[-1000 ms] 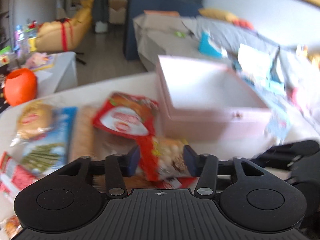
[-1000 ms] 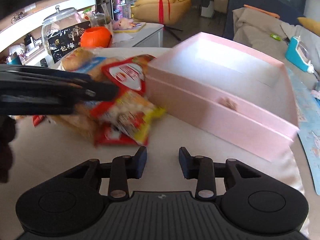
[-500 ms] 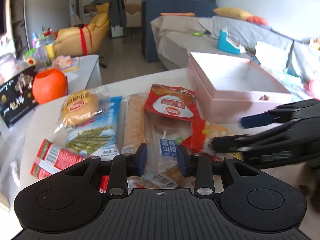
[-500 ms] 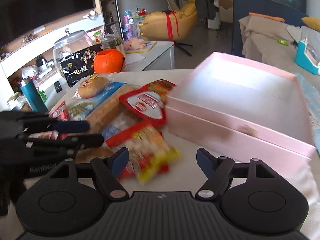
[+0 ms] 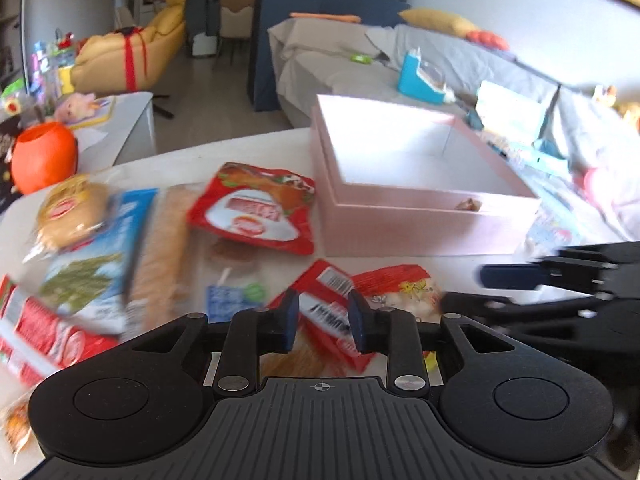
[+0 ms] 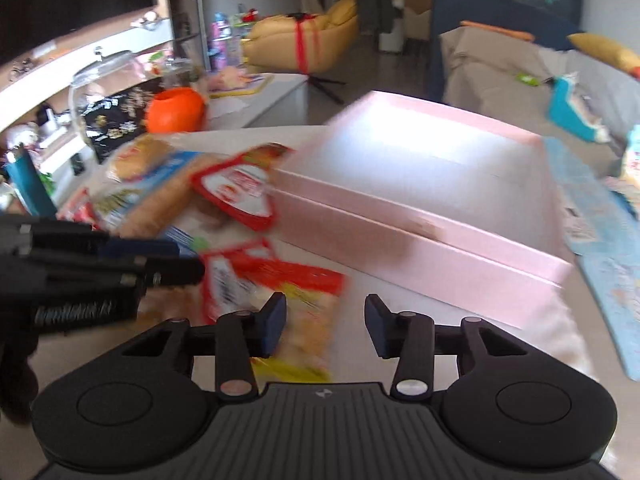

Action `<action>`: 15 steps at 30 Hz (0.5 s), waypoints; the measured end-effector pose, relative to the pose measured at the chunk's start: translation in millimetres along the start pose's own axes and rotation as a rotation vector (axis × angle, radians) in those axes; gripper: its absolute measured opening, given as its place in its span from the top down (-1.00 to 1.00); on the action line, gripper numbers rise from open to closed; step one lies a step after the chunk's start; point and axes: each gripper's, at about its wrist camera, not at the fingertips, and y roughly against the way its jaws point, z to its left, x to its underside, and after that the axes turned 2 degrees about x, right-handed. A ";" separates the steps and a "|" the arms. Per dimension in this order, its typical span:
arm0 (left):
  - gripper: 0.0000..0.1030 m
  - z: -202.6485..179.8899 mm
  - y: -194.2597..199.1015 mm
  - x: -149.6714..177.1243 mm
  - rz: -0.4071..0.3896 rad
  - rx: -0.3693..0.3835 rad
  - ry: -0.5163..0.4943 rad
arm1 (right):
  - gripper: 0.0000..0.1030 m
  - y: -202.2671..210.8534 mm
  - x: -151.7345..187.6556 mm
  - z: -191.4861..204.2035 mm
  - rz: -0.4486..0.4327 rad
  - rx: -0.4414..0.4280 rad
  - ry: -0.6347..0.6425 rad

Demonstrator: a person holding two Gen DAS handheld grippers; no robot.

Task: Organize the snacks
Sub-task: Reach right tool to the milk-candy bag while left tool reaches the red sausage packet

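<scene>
- The open pink cardboard box (image 5: pixel 424 216) sits on the white desk (image 6: pixel 400 292) and looks almost bare inside; only a small brown bit shows near its front wall, too small to identify. So the organizing is, by my judgement, barely begun.
- Nearly every snack lies loose on the desk to the box's left: a red-and-white glossy pouch (image 5: pixel 256 212) touching the box's corner, a long clear-wrapped biscuit pack (image 5: pixel 160 256), a blue-and-white packet with green sticks printed on it (image 5: pixel 92 268), a round bun in clear wrap (image 5: pixel 68 212) and a red-and-white barcode pack (image 5: pixel 324 320).
- The left claw (image 5: pixel 322 326) has its jaws narrow, straddling the barcode pack; blur hides whether the pads press it, so I cannot tell if it is pinched.
- The right claw (image 6: pixel 326 330) has just been closing, yet its jaws stand apart over a red-and-yellow crinkly snack bag (image 6: pixel 296 312), with the right pad clear of it.
- Left to do: carry each of these 6 packets into the box.
</scene>
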 end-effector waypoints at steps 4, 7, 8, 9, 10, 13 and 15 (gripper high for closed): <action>0.36 -19.5 -20.6 -1.2 0.035 -0.037 -0.075 | 0.16 5.6 17.8 -27.7 0.000 0.063 -0.044; 0.36 -33.2 -18.2 0.8 0.054 -0.002 -0.134 | 0.15 2.7 28.1 -44.4 0.009 0.088 -0.075; 0.36 -36.4 -16.3 2.5 0.064 0.023 -0.152 | 0.13 2.5 30.2 -47.5 -0.002 0.085 -0.085; 0.35 -40.6 -13.9 5.0 0.073 0.043 -0.178 | 0.10 2.8 31.5 -50.3 -0.013 0.080 -0.094; 0.36 -46.5 -10.9 9.0 0.083 0.061 -0.214 | 0.07 3.0 32.6 -52.2 -0.020 0.078 -0.102; 0.38 -56.3 -5.9 21.2 0.126 0.107 -0.279 | -0.26 3.8 37.2 -56.1 -0.044 0.084 -0.130; 0.38 -57.1 -1.3 27.7 0.116 0.112 -0.292 | -0.26 3.2 40.1 -58.3 -0.059 0.098 -0.144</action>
